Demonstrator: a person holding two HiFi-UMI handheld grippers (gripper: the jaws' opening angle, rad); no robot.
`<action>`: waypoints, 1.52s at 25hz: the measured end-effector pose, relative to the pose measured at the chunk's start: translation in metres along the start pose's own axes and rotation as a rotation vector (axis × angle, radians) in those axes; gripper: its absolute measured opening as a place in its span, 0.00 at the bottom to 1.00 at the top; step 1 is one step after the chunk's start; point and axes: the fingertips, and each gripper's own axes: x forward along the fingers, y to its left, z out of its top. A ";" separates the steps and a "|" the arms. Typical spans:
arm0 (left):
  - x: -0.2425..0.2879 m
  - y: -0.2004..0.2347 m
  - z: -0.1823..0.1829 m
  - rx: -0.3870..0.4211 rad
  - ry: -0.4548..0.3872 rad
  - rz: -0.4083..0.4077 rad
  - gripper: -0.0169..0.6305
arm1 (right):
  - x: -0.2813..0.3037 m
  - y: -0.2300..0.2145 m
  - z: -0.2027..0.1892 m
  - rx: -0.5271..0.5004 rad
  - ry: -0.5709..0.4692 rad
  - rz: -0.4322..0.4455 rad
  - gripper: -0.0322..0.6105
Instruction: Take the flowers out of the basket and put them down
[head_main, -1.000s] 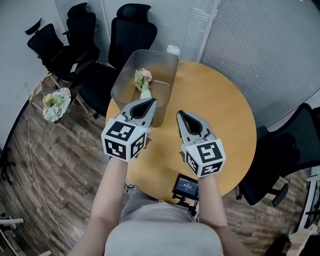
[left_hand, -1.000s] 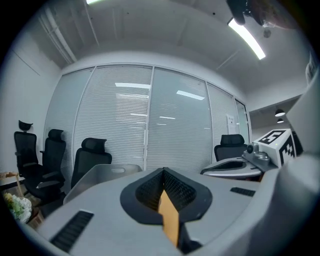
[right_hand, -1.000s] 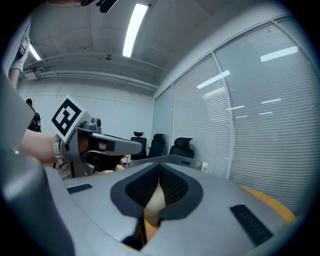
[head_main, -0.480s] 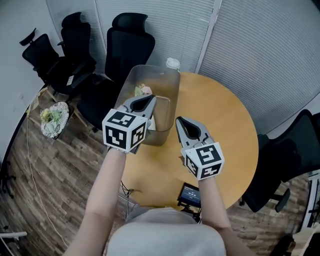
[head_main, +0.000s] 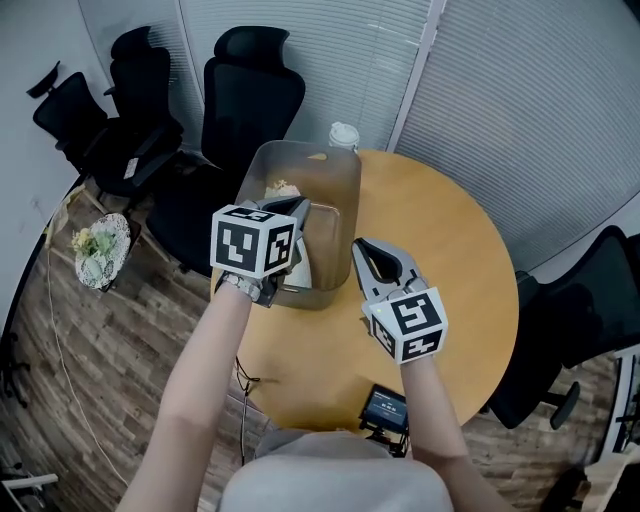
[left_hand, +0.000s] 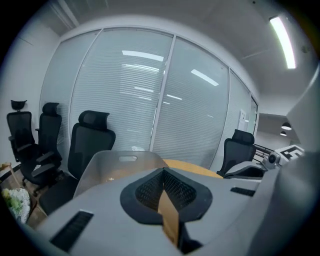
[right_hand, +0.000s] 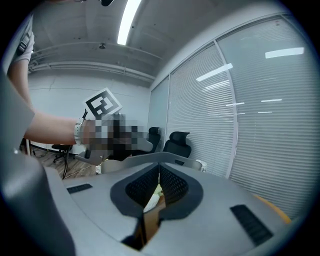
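Observation:
A translucent grey basket (head_main: 335, 175) stands at the far left of the round wooden table (head_main: 450, 250). Inside it, a little of the pale flowers (head_main: 281, 188) shows past my left gripper. My left gripper (head_main: 299, 204) hangs over the basket's near left side, jaws shut and empty. My right gripper (head_main: 358, 244) is shut and empty too, just right of the basket's near corner. The left gripper view has the basket's handle wall (left_hand: 125, 161) just ahead of the shut jaws (left_hand: 164, 171). In the right gripper view the basket rim (right_hand: 175, 159) lies beyond the shut jaws (right_hand: 159, 166).
A white-lidded cup (head_main: 343, 135) stands behind the basket. A small screen device (head_main: 388, 405) sits at the table's near edge. Black office chairs (head_main: 250, 90) ring the far left side, another (head_main: 590, 300) at the right. A second bouquet (head_main: 100, 245) rests low at the left.
Both grippers have moved forward toward the basket. The left one went further and now covers most of the flowers. Both stayed shut.

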 end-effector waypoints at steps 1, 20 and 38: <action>0.005 0.005 -0.005 -0.008 0.029 -0.001 0.03 | 0.004 -0.002 -0.002 0.000 0.006 -0.003 0.09; 0.098 0.074 -0.127 -0.397 0.609 -0.011 0.48 | 0.058 -0.046 -0.035 0.041 0.101 -0.104 0.09; 0.119 0.084 -0.232 -0.414 0.896 0.186 0.67 | 0.056 -0.058 -0.064 0.092 0.130 -0.142 0.09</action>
